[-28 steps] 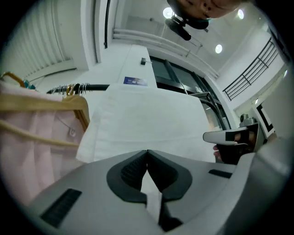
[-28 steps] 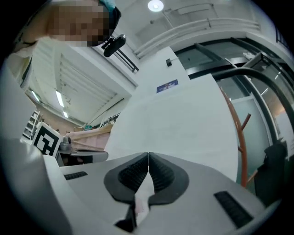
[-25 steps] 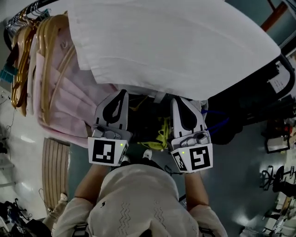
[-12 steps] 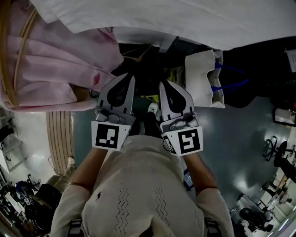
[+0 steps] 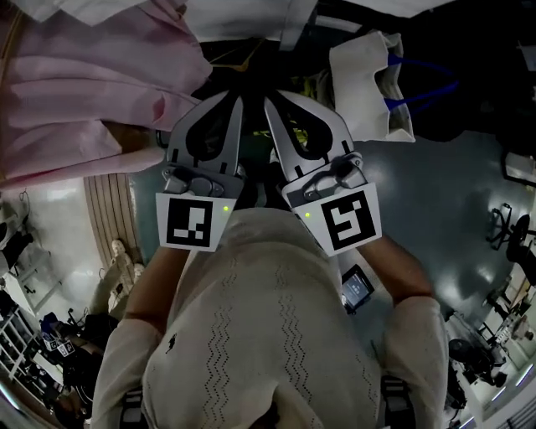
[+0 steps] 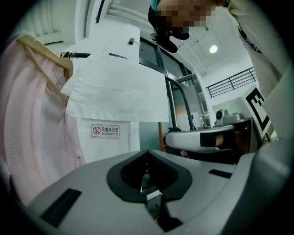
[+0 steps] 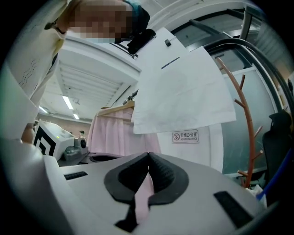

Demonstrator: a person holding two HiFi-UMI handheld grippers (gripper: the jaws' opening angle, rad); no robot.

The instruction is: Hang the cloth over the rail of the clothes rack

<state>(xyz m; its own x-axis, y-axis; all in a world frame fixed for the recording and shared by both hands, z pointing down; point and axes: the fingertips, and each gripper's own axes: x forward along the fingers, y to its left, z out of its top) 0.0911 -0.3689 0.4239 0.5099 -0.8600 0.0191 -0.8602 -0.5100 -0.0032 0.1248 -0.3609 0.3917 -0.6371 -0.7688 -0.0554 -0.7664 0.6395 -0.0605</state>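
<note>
The white cloth [image 6: 115,94] hangs folded over the rack's rail, high up and apart from both grippers; it also shows in the right gripper view [image 7: 183,92]. In the head view only its lower edge [image 5: 92,7] shows at the top. My left gripper [image 5: 239,97] and right gripper [image 5: 268,99] sit side by side in front of the person's chest, tips nearly touching. Both are shut with nothing held. The left jaws [image 6: 147,151] and right jaws [image 7: 148,155] point level towards the rack. The rail itself is mostly hidden under the cloth.
Pink garments [image 5: 84,92] on wooden hangers [image 6: 41,55] hang to the left of the cloth. A white bag with blue handles [image 5: 368,80] sits on the floor at the right. A brown coat stand [image 7: 248,119] rises at the far right.
Both grippers have drawn back and down from the cloth and come closer together. The cloth has slid up to the head view's top edge.
</note>
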